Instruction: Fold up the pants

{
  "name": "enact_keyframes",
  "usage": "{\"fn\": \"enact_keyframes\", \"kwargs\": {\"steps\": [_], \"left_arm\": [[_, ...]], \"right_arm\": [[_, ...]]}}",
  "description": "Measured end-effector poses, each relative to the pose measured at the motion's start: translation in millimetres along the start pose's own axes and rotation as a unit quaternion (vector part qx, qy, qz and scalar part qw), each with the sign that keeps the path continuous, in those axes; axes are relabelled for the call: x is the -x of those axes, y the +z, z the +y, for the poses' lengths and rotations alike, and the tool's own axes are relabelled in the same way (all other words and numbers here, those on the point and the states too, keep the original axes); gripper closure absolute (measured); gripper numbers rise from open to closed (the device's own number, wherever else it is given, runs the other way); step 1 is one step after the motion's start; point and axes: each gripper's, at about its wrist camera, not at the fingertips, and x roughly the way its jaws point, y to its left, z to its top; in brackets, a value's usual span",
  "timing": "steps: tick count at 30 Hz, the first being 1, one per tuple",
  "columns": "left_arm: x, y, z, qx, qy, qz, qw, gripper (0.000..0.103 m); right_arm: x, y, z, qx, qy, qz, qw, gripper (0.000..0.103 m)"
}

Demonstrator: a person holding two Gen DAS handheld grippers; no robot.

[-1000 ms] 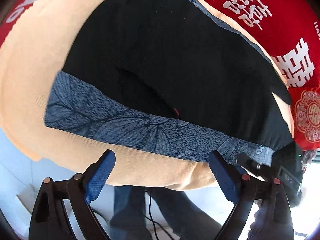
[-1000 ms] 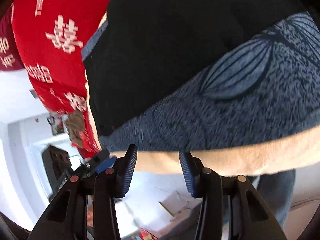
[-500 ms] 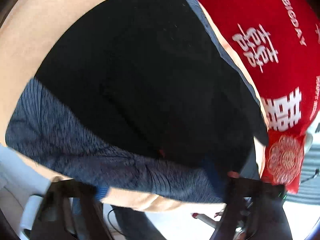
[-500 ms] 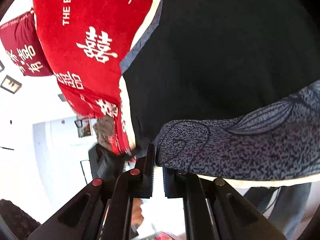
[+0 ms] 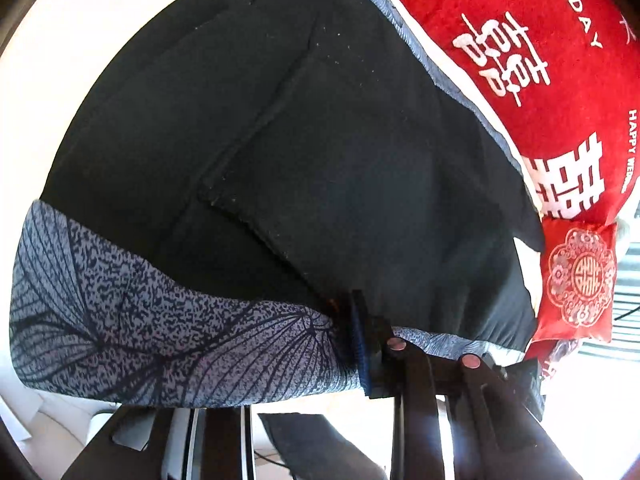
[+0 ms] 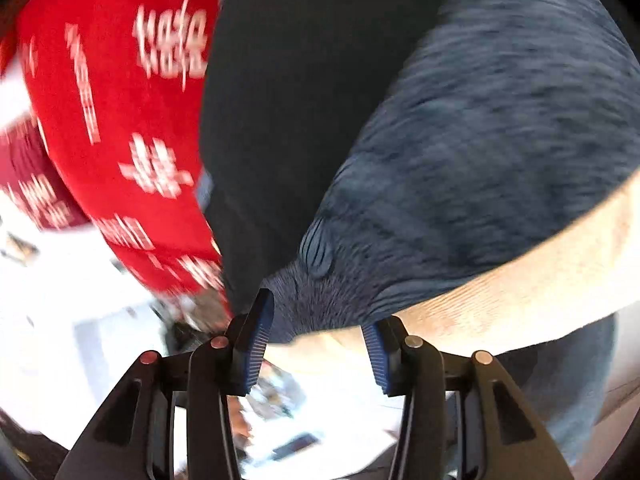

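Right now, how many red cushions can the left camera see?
2: a big red cushion at the upper right beside the pants, and a small red cushion just below it. Others may be hidden.

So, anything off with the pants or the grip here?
Nothing torn or spilled. On the pants, the patterned band puckers where the left gripper pinches it. The right gripper is open, with the band's corner loose between its fingers.

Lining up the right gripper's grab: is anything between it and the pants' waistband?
Nothing visible does. The right gripper is open, and the corner of the waistband lies right at its fingertips, over the edge of the beige surface. The red pillow sits off to one side. The view is blurred.
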Motion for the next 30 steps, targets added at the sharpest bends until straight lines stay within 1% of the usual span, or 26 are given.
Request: {"fn": "enact_keyframes", "kwargs": {"steps": [1,2,3,5,7,9,13,14,17,19,20,21,22,25,26,27,28,29,30], "left_arm": [[0.4,0.1,-3.2,-0.003,0.003,0.001,1.0000,0.076],[3.6,0.2,-7.4,-0.007,0.008,-0.001,0.9999,0.077],[7.3,0.5,-11.3,-0.010,0.009,-0.003,0.9999,0.078],[20.4,3.1,-23.5,-0.022,0.009,-0.013,0.9996,0.078],[35.2,4.4,-29.3,-0.032,0.005,-0.022,0.9992,0.078],[51.5,10.0,-44.4,-0.044,0.000,-0.033,0.9985,0.078],[71.3,33.9,-73.7,-0.059,-0.002,-0.056,0.9967,0.078],[74.7,43.9,-80.6,-0.057,-0.004,-0.063,0.9964,0.078],[77.7,74.9,-97.0,-0.044,-0.004,-0.085,0.9954,0.078],[70.2,103.5,-110.0,-0.042,0.003,-0.097,0.9944,0.075],[63.8,119.3,-117.1,-0.047,0.011,-0.106,0.9932,0.069],[56.1,137.0,-124.4,-0.056,0.030,-0.119,0.9909,0.065],[46.5,154.9,-129.8,-0.063,0.045,-0.129,0.9887,0.064],[12.8,195.8,-131.6,-0.055,0.069,-0.124,0.9883,0.064],[-2.1,208.2,-129.6,-0.053,0.082,-0.121,0.9878,0.064],[-22.0,221.9,-126.7,-0.051,0.103,-0.115,0.9866,0.064],[-36.1,227.8,-122.2,-0.047,0.118,-0.111,0.9857,0.064],[-46.2,231.8,-116.7,-0.043,0.124,-0.113,0.9849,0.064],[-49.9,233.6,-116.3,-0.043,0.126,-0.124,0.9833,0.064]], "right_arm": [[1.9,-0.2,-1.3,-0.016,-0.003,-0.013,1.000,0.089],[4.5,-1.5,0.1,-0.024,-0.003,-0.020,0.999,0.097],[7.0,-3.9,7.4,-0.022,-0.006,-0.028,0.999,0.097],[11.6,-9.4,38.3,0.019,-0.025,-0.030,0.999,0.098],[22.6,-8.0,72.7,0.067,-0.034,-0.025,0.997,0.098],[27.5,-3.5,105.3,0.105,-0.039,-0.015,0.994,0.098],[24.4,29.7,163.7,0.168,-0.070,0.024,0.983,0.097],[22.5,39.9,174.3,0.174,-0.073,0.034,0.981,0.097],[-2.3,87.3,209.3,0.176,-0.081,0.073,0.978,0.096],[-18.1,119.5,220.1,0.171,-0.093,0.098,0.976,0.094],[-27.8,135.3,226.1,0.173,-0.103,0.109,0.973,0.094],[-41.0,153.7,232.5,0.182,-0.119,0.122,0.969,0.093],[-53.5,168.8,235.9,0.190,-0.132,0.132,0.964,0.093],[-97.1,217.2,238.5,0.198,-0.161,0.158,0.954,0.093],[-112.1,232.1,238.0,0.206,-0.168,0.162,0.950,0.093],[-121.4,243.4,236.6,0.211,-0.175,0.161,0.948,0.093],[-134.0,255.3,231.1,0.210,-0.182,0.162,0.947,0.093],[-146.5,266.6,224.7,0.203,-0.188,0.161,0.947,0.093],[-155.4,274.6,218.8,0.197,-0.197,0.160,0.947,0.093]]}}
